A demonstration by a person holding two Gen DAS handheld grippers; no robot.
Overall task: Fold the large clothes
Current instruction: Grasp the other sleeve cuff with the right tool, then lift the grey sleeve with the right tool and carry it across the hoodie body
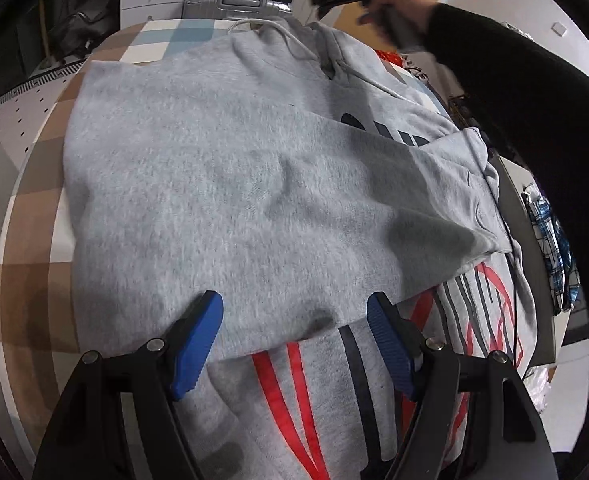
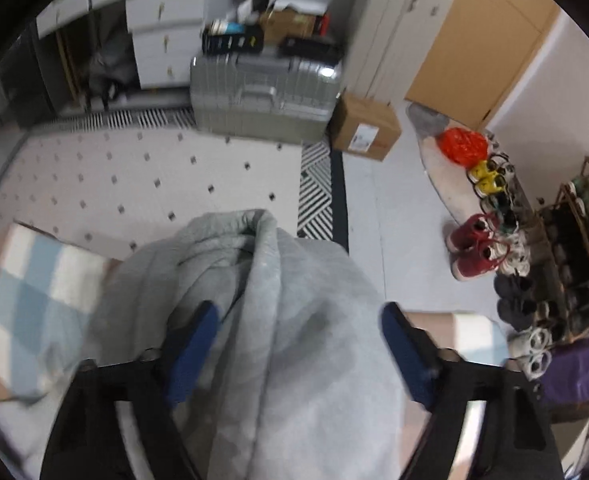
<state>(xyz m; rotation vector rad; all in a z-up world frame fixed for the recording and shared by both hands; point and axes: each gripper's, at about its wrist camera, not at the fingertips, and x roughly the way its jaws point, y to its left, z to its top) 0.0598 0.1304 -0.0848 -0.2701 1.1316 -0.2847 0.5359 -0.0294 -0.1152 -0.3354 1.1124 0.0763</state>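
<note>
A grey hoodie (image 1: 222, 168) lies spread on a checked table cover (image 1: 34, 216), one sleeve folded across its body and over the red and dark print (image 1: 286, 380). My left gripper (image 1: 294, 316) hovers open over the sleeve's near edge, with nothing pinched between its blue pads (image 1: 198, 344). In the right wrist view my right gripper (image 2: 298, 336) stands open over the hoodie's bunched hood (image 2: 270, 288) at the table's far end; the cloth lies between the fingers (image 2: 406, 352), and I see no pinch. The hand (image 1: 402, 8) holding that gripper shows blurred at the top of the left wrist view.
Past the table's far edge are a dotted rug (image 2: 134, 172), a silver suitcase (image 2: 262, 92), a cardboard box (image 2: 366, 128) and white drawers (image 2: 162, 28). Shoes (image 2: 478, 252) and a rack (image 2: 574, 248) line the right side. A black sleeve (image 1: 534, 112) crosses the upper right.
</note>
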